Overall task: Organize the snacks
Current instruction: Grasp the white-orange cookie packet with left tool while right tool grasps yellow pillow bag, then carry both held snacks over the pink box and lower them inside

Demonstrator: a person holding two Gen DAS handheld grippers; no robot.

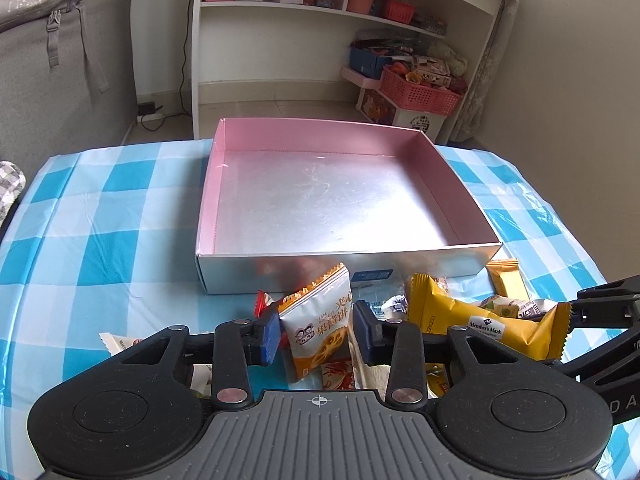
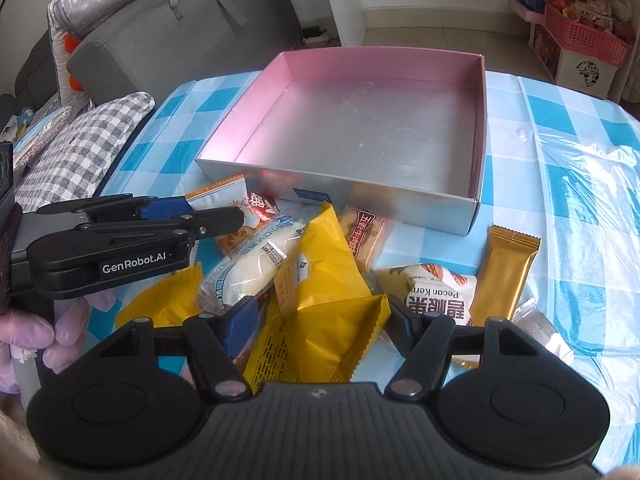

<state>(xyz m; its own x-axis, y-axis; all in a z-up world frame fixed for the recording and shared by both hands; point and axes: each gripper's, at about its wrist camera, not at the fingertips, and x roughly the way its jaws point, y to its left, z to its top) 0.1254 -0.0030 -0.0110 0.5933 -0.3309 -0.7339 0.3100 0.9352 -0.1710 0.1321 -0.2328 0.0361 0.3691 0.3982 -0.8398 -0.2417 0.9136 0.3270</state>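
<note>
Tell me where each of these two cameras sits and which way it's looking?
Left wrist: rides on the left gripper, looking forward and down past its fingers, which flank an orange-and-white snack packet; the right gripper shows at the right edge.
Right wrist: rides on the right gripper, over a yellow packet; the left gripper and gloved fingers show on the left.
Shared: the pink-lined box, the snack pile, the checked tablecloth.

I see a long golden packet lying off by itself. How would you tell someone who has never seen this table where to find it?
Start at the big shallow box with pink inner walls on the blue checked tablecloth. Snacks are heaped before its near wall; at the heap's right edge, just off the box's near right corner, lies the gold stick packet. It is the only slim, plain metallic gold bar there, beside a pecan packet printed with pictures.
</note>
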